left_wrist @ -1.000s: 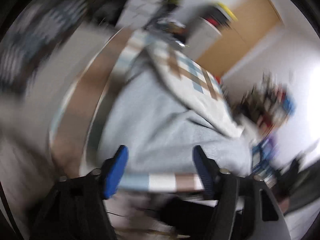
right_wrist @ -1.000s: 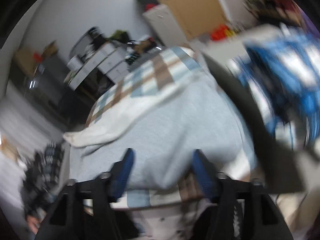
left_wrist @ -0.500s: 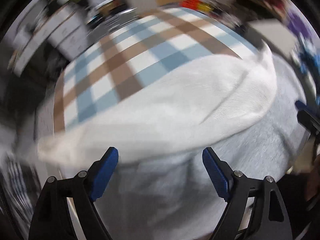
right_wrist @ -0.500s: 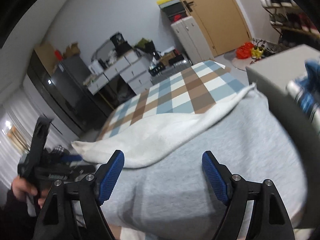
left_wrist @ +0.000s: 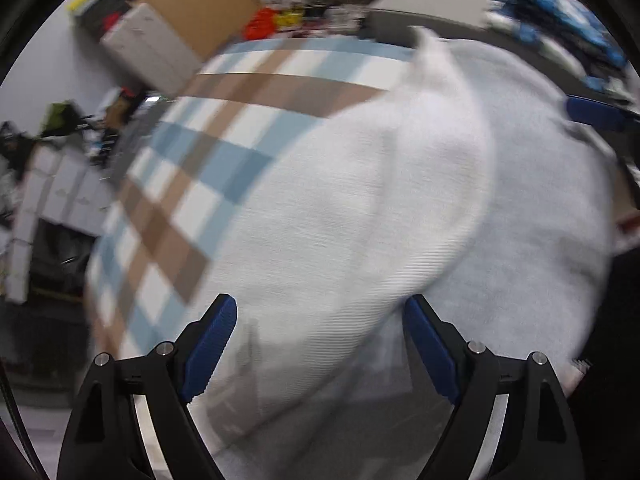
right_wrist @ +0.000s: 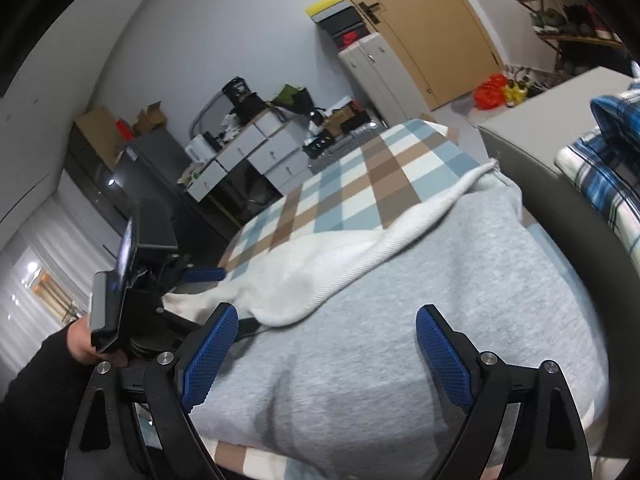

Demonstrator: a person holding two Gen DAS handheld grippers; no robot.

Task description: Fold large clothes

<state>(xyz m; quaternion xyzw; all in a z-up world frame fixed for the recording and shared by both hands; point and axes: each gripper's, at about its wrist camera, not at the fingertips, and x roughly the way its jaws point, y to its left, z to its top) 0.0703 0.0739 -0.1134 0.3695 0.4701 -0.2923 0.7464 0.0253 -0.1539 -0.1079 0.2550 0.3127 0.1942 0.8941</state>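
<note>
Right wrist view: a bed with a checked cover (right_wrist: 348,184) serves as the landmark; everything below is placed against it.
Person's left hand: a hand (right_wrist: 86,344) in a black sleeve, off the cover's left edge, gripping the handle of the left gripper.
Left gripper: in the left wrist view the left gripper (left_wrist: 320,344) hangs over the white fabric, jaws spread wide with nothing clamped; they have just been opening a little. In the right wrist view its blue tip reaches in from the cover's left side.
White garment: a white knit garment (right_wrist: 320,264) lies across the middle of the cover, one long edge draped over the grey one and one end running toward the cover's far right corner.
Grey garment: a large grey sweatshirt-like garment (right_wrist: 420,320) is spread flat on the near half of the cover, partly under the white one.
Right gripper: the right gripper (right_wrist: 320,348) sits low over the grey fabric at the cover's near edge, jaws wide apart and gripping nothing; they have just been opening.
Blue plaid cloth: heaped blue plaid cloth (right_wrist: 604,160) lies off the cover's right side, on a grey surface.
</note>
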